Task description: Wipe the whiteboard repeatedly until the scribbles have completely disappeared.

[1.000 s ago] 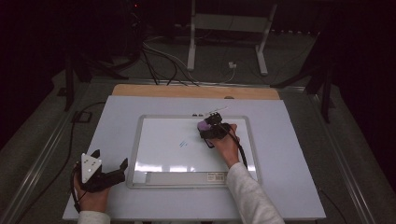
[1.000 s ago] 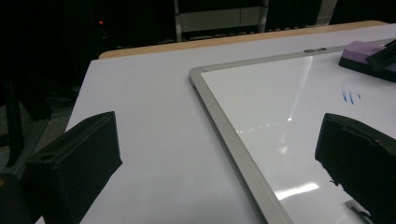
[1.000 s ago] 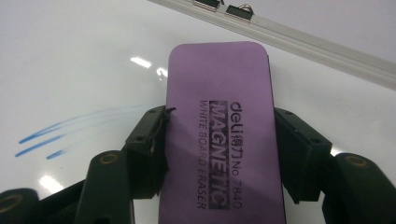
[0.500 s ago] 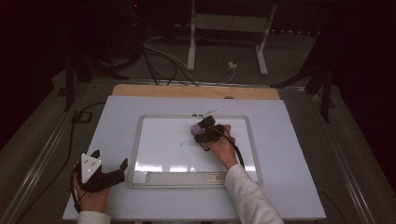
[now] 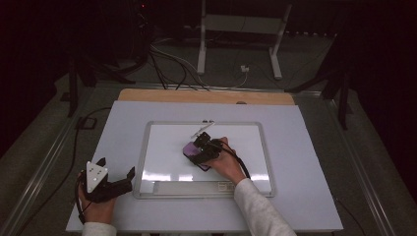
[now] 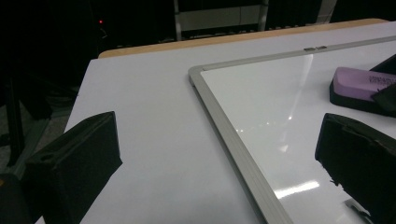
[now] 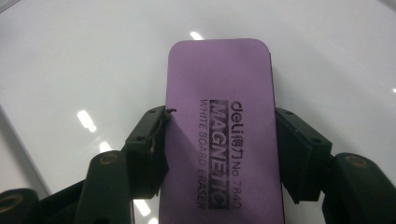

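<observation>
1. Since the earlier high view, the right gripper point(image 5: 202, 149) had carried the purple eraser point(image 5: 193, 151) across the whiteboard point(image 5: 162, 142), from near the far edge toward the person and to the left as that view shows it.
2. In the right gripper view, the jaws were clamped on the long sides of the eraser point(image 7: 220, 126), one pad on each flank, label side up. The grip looked the same as before.
3. The eraser lay flat against the whiteboard point(image 7: 70, 60) near its middle; the left gripper view showed it point(image 6: 359, 84) seated on the white surface.
4. No markings could be made out on the board around the eraser, though glare covered part of it.
5. A marker point(image 5: 202, 128) lay on the board near its far edge, just beyond the right gripper and apart from it.
6. The left gripper point(image 5: 117, 183) rested on the table point(image 5: 305, 147) off the board's near left corner, unmoved, jaws wide apart and holding nothing.
7. Judgement: a wiping stroke was in progress; the shift meant a further strip of board was covered, with the left and near portions probably still to do.
</observation>
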The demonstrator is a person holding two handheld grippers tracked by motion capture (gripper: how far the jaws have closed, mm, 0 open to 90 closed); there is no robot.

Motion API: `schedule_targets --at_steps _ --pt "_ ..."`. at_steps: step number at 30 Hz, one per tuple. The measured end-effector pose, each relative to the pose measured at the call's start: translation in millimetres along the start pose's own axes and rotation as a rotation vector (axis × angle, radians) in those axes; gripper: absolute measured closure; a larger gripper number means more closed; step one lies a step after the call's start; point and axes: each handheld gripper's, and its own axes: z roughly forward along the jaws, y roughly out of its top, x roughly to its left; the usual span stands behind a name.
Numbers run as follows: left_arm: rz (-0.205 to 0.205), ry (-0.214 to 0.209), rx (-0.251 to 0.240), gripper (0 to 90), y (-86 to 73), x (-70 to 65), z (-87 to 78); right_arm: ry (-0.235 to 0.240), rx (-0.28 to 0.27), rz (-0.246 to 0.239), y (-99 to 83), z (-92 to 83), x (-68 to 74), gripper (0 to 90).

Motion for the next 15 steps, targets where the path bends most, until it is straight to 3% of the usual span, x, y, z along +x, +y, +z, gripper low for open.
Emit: schedule_targets --at_steps 1,3,6,7,9,10,11,12,14,15 --pt "0.000 0.000 0.000 0.8 0.0 0.2 -0.2 0.003 -0.001 0.005 0.1 0.1 -1.4 40.8" --pt "0.001 -0.001 -0.002 0.8 0.0 0.4 -0.5 -0.061 -0.013 0.050 -0.1 0.1 -9.7 40.9" --pt "-0.002 -0.001 -0.002 0.8 -0.1 0.7 -0.2 -0.239 -0.023 0.187 -1.2 -2.1 -28.2 40.9" --pt "-0.002 -0.002 -0.002 0.8 -0.1 0.7 0.1 -0.240 -0.028 0.214 -2.1 -2.4 -31.4 40.8" --pt "-0.003 -0.005 0.000 0.8 -0.3 0.4 1.1 -0.230 -0.033 0.197 -2.7 -2.1 -29.4 40.8" --pt "-0.001 -0.004 0.003 0.8 -0.3 0.2 1.4 -0.128 -0.034 0.144 -2.4 -0.4 -23.1 40.7" --pt "0.001 -0.005 0.004 0.8 -0.2 -0.2 1.6 -0.128 -0.034 0.144 -2.4 -0.4 -23.1 40.7" --pt "0.003 -0.005 0.002 0.8 0.0 -0.5 1.3 -0.067 -0.030 0.100 -1.9 0.6 -17.5 40.7" --pt "0.002 -0.003 0.000 0.8 0.3 -0.8 0.5 0.011 -0.012 -0.012 -0.2 1.7 -1.4 40.7" --pt "0.001 -0.002 -0.001 0.8 0.3 -0.6 0.3 0.012 0.000 -0.050 1.2 1.7 4.9 40.8"
